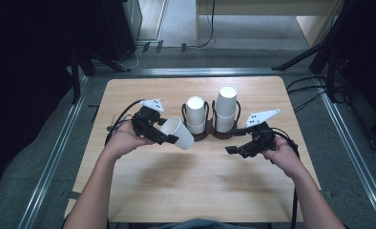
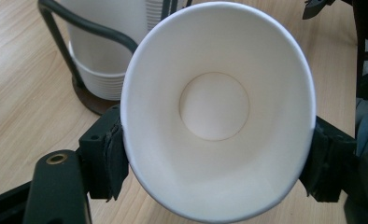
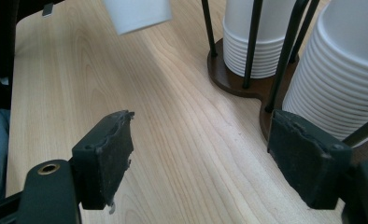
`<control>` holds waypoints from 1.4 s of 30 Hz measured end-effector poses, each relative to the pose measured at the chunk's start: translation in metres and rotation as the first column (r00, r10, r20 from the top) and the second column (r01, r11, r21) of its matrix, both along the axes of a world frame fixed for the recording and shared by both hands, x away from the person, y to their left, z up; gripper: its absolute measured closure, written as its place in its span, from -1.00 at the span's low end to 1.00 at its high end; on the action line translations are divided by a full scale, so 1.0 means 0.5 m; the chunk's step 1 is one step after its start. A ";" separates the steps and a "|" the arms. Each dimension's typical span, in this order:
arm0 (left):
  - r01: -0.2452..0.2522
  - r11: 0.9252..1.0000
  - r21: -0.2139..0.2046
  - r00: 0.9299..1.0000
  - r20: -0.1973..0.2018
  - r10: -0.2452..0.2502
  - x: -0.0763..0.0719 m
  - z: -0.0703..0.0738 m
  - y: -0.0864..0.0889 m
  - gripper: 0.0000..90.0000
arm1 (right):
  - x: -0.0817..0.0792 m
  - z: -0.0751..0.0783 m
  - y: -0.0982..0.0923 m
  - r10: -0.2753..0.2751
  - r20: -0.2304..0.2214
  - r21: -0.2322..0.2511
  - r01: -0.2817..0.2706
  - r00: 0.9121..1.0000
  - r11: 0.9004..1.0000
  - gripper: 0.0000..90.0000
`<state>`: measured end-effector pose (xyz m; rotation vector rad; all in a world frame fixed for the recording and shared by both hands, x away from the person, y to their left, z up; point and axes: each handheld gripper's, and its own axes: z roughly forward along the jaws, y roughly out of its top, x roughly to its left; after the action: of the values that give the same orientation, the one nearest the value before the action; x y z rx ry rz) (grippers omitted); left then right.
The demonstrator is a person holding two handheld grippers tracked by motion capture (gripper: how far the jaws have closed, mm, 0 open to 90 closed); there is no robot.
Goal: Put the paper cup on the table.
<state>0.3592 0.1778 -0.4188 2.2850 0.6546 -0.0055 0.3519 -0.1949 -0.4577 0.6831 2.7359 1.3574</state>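
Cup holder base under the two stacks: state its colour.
Dark brown, the cup holder base has black wire uprights; the right gripper view shows it best.

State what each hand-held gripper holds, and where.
Left hand-held gripper clamps a paper cup across its rim, squeezing it oval. Right hand-held gripper holds nothing.

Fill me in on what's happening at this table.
A person works with two hand-held grippers. The left gripper has its jaws shut on a single white paper cup, held tilted above the table, beside the rack with its two cup stacks. The right gripper hangs open and empty by the rack.
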 end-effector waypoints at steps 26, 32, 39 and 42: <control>-0.131 0.991 0.032 0.991 -0.007 0.132 0.023 -0.014 0.106 -0.48 | 0.006 -0.013 -0.006 -0.033 0.010 -0.025 0.033 0.999 0.999 -0.50; -0.174 0.984 0.030 0.985 -0.007 0.174 0.025 -0.015 0.138 -0.48 | 0.006 -0.013 -0.009 -0.032 0.013 -0.027 0.033 0.999 0.999 -0.50; -0.213 0.975 0.058 0.977 -0.004 0.214 0.028 -0.025 0.163 -0.49 | 0.006 -0.013 -0.010 -0.031 0.018 -0.030 0.031 0.999 0.999 -0.50; -0.239 0.969 0.060 0.971 -0.002 0.239 0.030 -0.027 0.176 -0.49 | 0.004 -0.012 -0.013 -0.034 0.021 -0.027 0.035 0.999 0.999 -0.51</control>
<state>0.3743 0.2659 -0.4321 2.2496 0.9432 0.1197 0.3540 -0.2012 -0.4637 0.7073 2.7083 1.3096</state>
